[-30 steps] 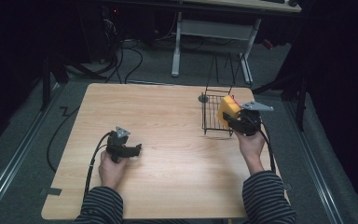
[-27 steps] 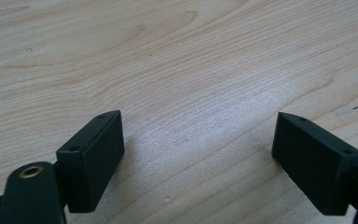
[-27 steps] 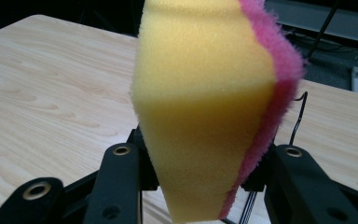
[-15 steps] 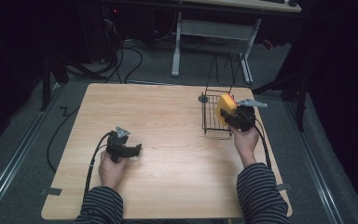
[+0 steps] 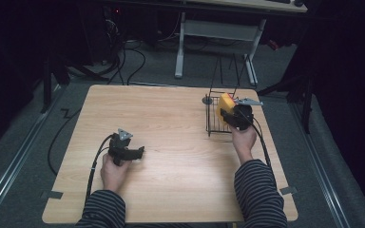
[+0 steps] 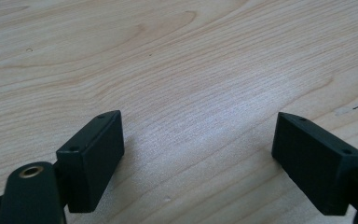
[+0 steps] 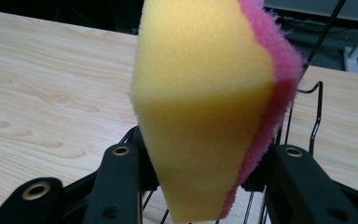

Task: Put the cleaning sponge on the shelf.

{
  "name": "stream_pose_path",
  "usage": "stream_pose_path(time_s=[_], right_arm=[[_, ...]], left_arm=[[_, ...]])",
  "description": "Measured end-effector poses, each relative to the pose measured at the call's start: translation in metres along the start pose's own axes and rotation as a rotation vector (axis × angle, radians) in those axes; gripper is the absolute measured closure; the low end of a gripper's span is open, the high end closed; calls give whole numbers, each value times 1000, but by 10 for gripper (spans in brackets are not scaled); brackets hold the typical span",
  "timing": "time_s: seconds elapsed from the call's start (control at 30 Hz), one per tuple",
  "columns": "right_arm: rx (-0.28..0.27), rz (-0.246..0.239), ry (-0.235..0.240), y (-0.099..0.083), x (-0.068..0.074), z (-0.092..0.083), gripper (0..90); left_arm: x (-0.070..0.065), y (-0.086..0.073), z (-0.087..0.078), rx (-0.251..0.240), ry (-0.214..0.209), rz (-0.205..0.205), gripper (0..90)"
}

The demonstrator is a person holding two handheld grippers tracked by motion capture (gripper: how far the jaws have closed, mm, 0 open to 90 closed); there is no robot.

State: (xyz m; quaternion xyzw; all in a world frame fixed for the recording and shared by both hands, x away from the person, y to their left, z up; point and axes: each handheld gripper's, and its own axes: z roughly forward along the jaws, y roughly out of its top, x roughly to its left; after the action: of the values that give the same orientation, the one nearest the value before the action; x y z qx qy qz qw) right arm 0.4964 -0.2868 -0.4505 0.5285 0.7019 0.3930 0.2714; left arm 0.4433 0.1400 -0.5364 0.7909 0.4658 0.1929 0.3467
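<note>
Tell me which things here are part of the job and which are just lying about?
Part of the job:
- yellow and pink sponge, squeezed in the right tongs
- black wire rack, right under the sponge
- wooden table

Lying about:
- left tongs, open and idle on the table
- small round grey thing beside the rack
- desk frame and cables on the floor beyond

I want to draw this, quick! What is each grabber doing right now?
Left gripper: open, holding nothing, over the table.
Right gripper: shut on the yellow and pink sponge, above the wire rack.

Yellow-pink sponge (image 7: pixel 205 107) in gripper (image 7: pixel 205 182), above wire rack (image 7: pixel 314 116)
</note>
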Motion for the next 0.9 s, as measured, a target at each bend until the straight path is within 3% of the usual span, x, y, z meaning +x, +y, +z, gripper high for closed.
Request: stream_pose_path(time_s=[0.4,0.9], right_arm=[[39,9,-27,-4,-2,20,600],[68,17,-39,-8,-3,26,595]], left_arm=[[0,0,0,0,0,0,175],[0,0,0,0,0,1,175]])
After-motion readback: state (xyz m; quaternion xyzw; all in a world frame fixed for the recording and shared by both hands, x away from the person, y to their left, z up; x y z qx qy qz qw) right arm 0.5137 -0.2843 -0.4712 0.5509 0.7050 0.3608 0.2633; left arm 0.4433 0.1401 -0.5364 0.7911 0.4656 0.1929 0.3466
